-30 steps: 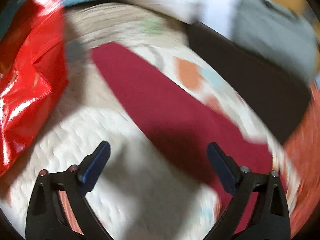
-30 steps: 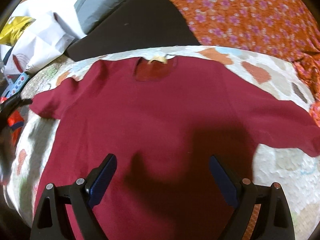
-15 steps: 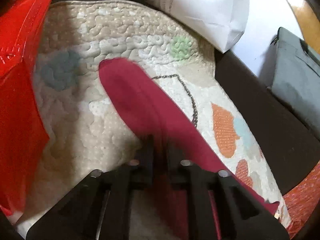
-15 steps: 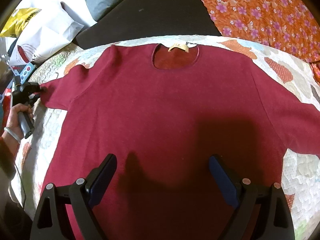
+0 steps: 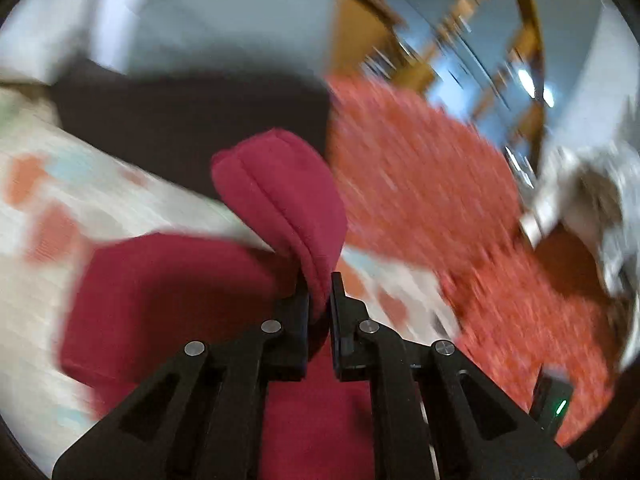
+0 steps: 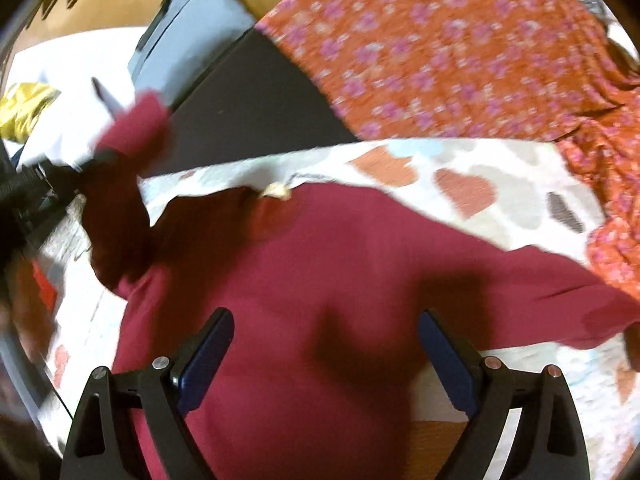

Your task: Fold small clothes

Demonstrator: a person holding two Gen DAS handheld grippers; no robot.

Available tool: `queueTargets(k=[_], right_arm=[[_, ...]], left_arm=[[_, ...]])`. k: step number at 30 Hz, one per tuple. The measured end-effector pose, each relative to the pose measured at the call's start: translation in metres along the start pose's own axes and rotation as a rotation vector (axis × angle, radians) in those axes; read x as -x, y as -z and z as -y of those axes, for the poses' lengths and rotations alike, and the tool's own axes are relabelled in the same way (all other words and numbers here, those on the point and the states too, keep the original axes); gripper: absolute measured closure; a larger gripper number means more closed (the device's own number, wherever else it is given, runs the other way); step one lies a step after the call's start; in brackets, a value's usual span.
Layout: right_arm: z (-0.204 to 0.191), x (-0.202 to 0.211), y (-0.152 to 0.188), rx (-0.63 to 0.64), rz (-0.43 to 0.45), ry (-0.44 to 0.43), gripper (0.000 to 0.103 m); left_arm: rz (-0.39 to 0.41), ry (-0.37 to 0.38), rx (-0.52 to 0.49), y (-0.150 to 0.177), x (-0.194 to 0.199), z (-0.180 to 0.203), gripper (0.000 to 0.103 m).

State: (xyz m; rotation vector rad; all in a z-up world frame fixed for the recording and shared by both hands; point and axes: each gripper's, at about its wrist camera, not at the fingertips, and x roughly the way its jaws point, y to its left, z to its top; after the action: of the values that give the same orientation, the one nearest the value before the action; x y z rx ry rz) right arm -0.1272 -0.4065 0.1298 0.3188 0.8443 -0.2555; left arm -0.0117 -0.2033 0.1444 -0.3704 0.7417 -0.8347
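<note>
A dark red shirt (image 6: 344, 280) lies on a quilted mat (image 6: 500, 184) with heart patches. My left gripper (image 5: 319, 280) is shut on the shirt's left sleeve (image 5: 280, 196), and the cuff sticks up past its fingertips, lifted off the mat. From the right wrist view that same left gripper (image 6: 60, 176) shows at the far left with the raised sleeve (image 6: 132, 132) swung in toward the shirt's body. My right gripper (image 6: 324, 332) hovers open over the lower middle of the shirt, with nothing between its fingers. The collar tag (image 6: 276, 190) shows at the neck.
An orange flowered cloth (image 6: 460, 48) lies behind and to the right of the mat. A black surface (image 6: 256, 112) and a grey case (image 6: 192, 36) sit behind it. White bags and a yellow packet (image 6: 24, 108) crowd the far left.
My left gripper went from open to shut on the left sleeve, then lifted it and carried it inward over the shirt. My right gripper rose a little and stayed open.
</note>
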Motion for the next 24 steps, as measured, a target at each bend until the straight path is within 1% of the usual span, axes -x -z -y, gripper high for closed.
queueTargets(k=[1,2,3,4,6,8,9,12,13,15,16,17,18,20,21,22,23,24], right_arm=[[0.008,0.003,0.0,-0.016,0.007,0.018,0.011],[0.018,0.003,0.001,-0.044,0.007,0.031,0.011],[0.028,0.002,0.003,-0.075,-0.001,0.032,0.011],[0.037,0.001,0.004,-0.109,-0.015,0.026,0.011],[0.055,-0.002,0.006,-0.187,-0.04,-0.01,0.011],[0.064,-0.008,0.005,-0.208,-0.048,-0.038,0.011],[0.063,-0.012,0.003,-0.199,-0.047,-0.039,0.011],[0.059,-0.031,-0.007,-0.156,-0.037,-0.036,0.011],[0.056,-0.042,-0.011,-0.144,-0.057,-0.032,0.011],[0.055,-0.063,-0.015,-0.148,-0.096,-0.017,0.011],[0.054,-0.075,-0.017,-0.146,-0.112,0.002,0.011],[0.055,-0.086,-0.019,-0.132,-0.126,0.044,0.011],[0.054,-0.093,-0.02,-0.113,-0.135,0.104,0.011],[0.055,-0.097,-0.021,-0.092,-0.114,0.18,0.013],[0.057,-0.098,-0.02,-0.088,-0.1,0.189,0.018],[0.057,-0.099,-0.019,-0.08,-0.087,0.171,0.04],[0.055,-0.103,-0.018,-0.059,-0.093,0.136,0.057],[0.051,-0.107,-0.019,-0.023,-0.111,0.128,0.079]], left_arm=[[-0.045,0.025,-0.011,0.013,-0.021,0.008,0.093],[-0.104,0.035,-0.028,0.027,-0.041,0.017,0.083],[-0.158,0.048,-0.036,0.036,-0.056,0.022,0.07],[-0.204,0.066,-0.03,0.043,-0.067,0.024,0.066],[-0.246,0.059,-0.024,0.048,-0.071,0.027,0.058],[-0.279,0.033,-0.065,0.043,-0.061,0.031,0.052],[-0.277,0.009,-0.089,0.038,-0.051,0.03,0.048],[-0.221,-0.121,-0.154,0.032,-0.01,0.012,0.04],[-0.191,-0.196,-0.176,0.03,0.005,0.003,0.036],[-0.151,-0.334,-0.199,0.031,0.019,-0.015,0.035],[-0.141,-0.371,-0.196,0.034,0.023,-0.026,0.035],[-0.135,-0.407,-0.182,0.034,0.026,-0.04,0.035],[-0.138,-0.435,-0.161,0.034,0.027,-0.052,0.035],[-0.161,-0.471,-0.121,0.036,0.025,-0.075,0.035],[-0.173,-0.48,-0.111,0.037,0.025,-0.083,0.035],[-0.18,-0.495,-0.102,0.037,0.022,-0.09,0.035],[-0.181,-0.513,-0.094,0.037,0.019,-0.096,0.035],[-0.18,-0.527,-0.083,0.037,0.017,-0.1,0.035]])
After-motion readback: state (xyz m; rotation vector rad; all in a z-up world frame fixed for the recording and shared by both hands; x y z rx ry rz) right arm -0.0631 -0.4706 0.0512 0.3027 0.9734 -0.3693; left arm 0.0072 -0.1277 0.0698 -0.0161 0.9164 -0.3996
